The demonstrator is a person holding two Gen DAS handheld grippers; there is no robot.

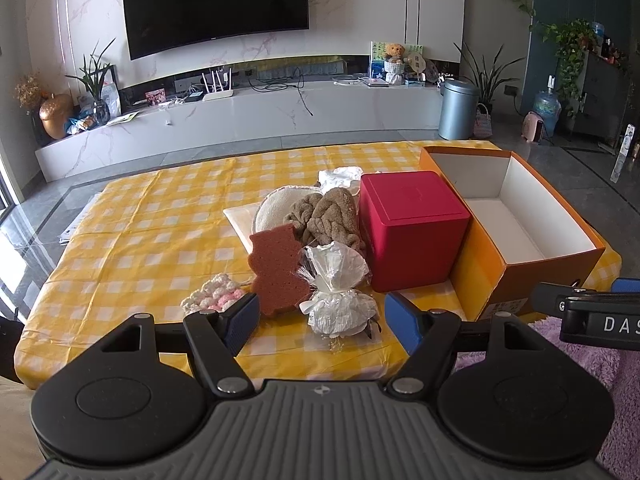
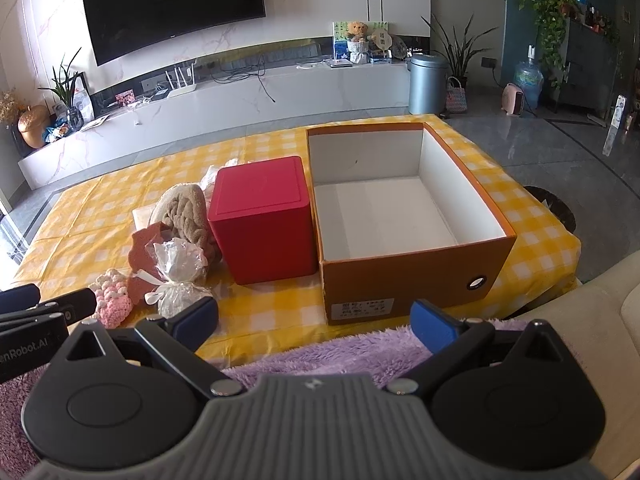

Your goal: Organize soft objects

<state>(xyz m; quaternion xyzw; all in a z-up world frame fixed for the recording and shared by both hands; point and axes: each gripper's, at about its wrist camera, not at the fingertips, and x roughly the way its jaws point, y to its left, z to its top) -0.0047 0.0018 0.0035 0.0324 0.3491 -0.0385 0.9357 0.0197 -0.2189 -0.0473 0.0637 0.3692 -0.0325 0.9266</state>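
Evidently both the left gripper (image 1: pixel 320 320) and right gripper (image 2: pixel 314 322) gape empty; crinkly plastic-wrapped bundle (image 1: pixel 338 292) may slip, toppling leaning bear sponge (image 1: pixel 276 266)

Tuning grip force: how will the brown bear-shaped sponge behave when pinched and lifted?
The brown bear-shaped sponge shows open pores, so it likely compresses under the pads and is light for its size. It stands propped against the clear plastic-wrapped bundle, so a push probably topples it rather than slides it. The porous surface looks grippy, so slipping seems unlikely. The left gripper is open.
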